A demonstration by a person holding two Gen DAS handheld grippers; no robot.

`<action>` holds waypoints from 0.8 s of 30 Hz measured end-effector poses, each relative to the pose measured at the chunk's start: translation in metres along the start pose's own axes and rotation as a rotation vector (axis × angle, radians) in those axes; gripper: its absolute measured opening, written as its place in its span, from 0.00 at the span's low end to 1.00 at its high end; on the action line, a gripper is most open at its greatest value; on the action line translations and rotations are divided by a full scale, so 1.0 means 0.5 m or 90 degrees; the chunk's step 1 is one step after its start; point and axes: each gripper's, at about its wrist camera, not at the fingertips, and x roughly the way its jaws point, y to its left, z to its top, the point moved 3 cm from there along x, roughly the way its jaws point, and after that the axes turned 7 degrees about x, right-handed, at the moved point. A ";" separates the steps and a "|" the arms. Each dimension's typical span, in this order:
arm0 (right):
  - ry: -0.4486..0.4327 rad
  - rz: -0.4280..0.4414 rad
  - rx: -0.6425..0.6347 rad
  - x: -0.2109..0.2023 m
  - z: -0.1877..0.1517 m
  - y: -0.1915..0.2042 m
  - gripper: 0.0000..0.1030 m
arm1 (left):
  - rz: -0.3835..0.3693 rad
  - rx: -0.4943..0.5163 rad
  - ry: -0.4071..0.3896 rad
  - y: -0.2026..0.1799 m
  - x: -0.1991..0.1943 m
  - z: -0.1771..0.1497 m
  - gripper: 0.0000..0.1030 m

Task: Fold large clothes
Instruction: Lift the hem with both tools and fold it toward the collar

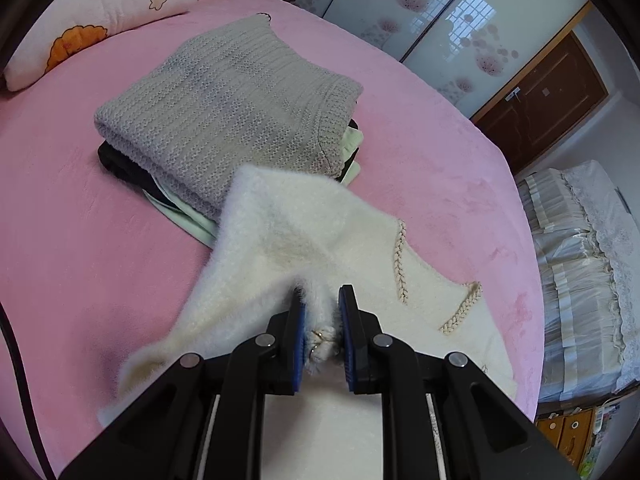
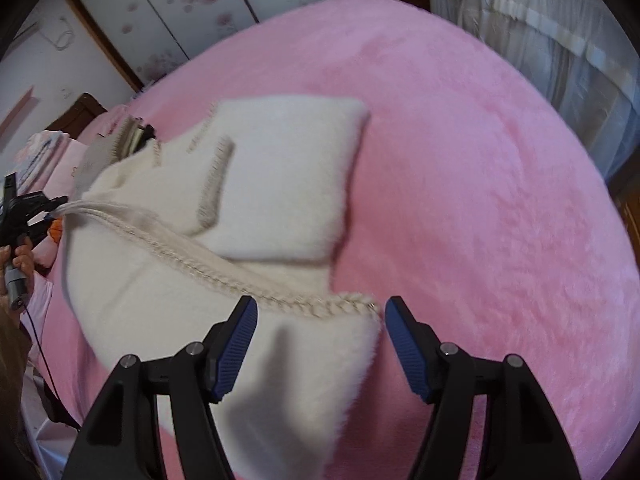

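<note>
Lay half-spread on the pink bed (image 1: 72, 208), that fluffy white sweater (image 1: 288, 240): soft, light, limp, likely to sag and slide. Left gripper (image 1: 320, 320) pinched on its braided trim (image 2: 208, 268); right gripper (image 2: 320, 332) spread wide, empty, over the near corner. Best taken by hem or trim.

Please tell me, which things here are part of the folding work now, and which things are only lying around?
Part of the job:
- white fluffy sweater
- left gripper, jaws shut on the sweater's edge
- right gripper, jaws open over the hem
- pink bed cover, the work surface

Lying about:
- folded grey knit sweater on its pile
- pillow
</note>
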 end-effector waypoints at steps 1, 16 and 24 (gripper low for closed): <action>0.009 0.002 0.009 0.010 -0.003 -0.006 0.65 | -0.001 0.002 0.000 0.001 -0.001 0.001 0.13; -0.166 0.037 -0.031 -0.144 0.069 0.073 0.12 | 0.004 0.059 -0.020 -0.024 -0.066 0.033 0.13; -0.250 0.009 -0.053 -0.084 0.277 0.160 0.12 | 0.047 0.041 -0.053 -0.012 -0.028 0.119 0.13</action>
